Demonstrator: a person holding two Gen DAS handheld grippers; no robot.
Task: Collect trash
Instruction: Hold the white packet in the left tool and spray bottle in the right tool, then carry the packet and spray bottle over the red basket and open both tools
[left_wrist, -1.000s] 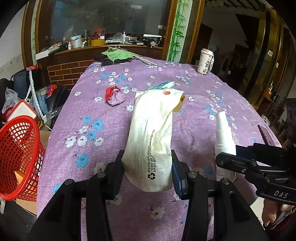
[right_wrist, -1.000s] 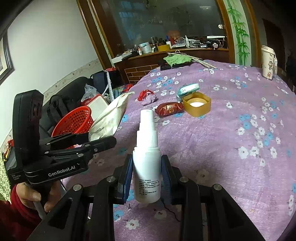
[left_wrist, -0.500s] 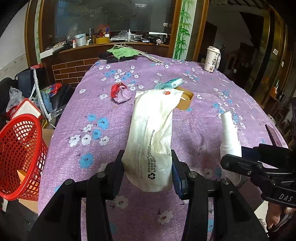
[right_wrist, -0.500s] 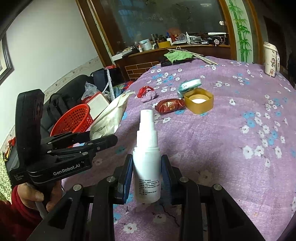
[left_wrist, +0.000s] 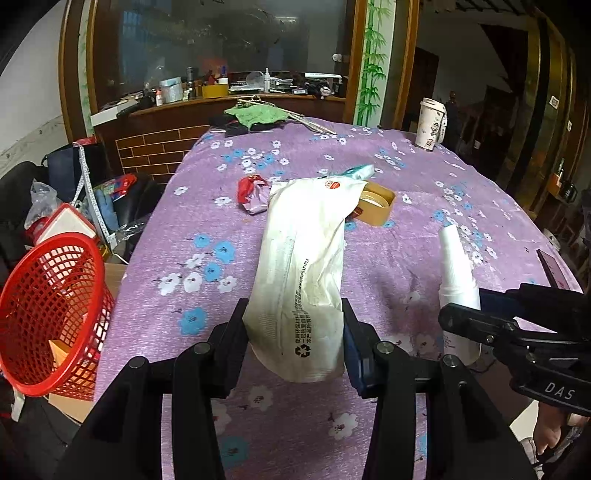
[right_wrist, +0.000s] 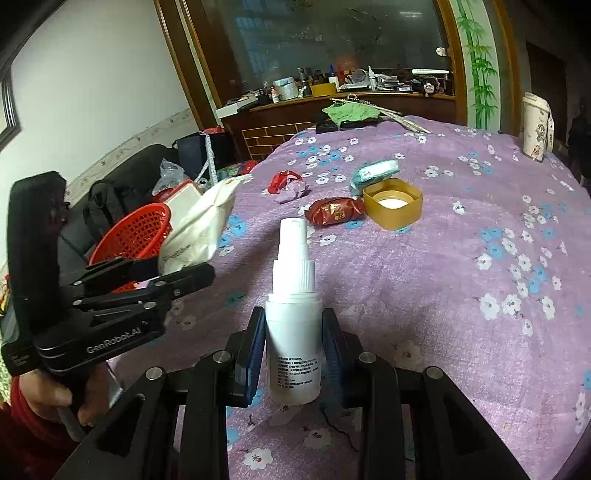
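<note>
Left wrist view: left gripper (left_wrist: 295, 332) clamped on limp white bag (left_wrist: 303, 266), raised above the table's left edge near red basket (left_wrist: 48, 314); could sag and miss the rim. Right gripper (right_wrist: 293, 354) pinching upright spray bottle (right_wrist: 293, 325) above the near edge; might slip if tilted.

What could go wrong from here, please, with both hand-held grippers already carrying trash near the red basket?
The long white pouch is held only by its lower end in the left hand-held gripper, so it may flop or slip before reaching the red basket. The basket sits off the table edge, so a drop could miss. The smooth spray bottle could slide through the right hand-held gripper.
</note>
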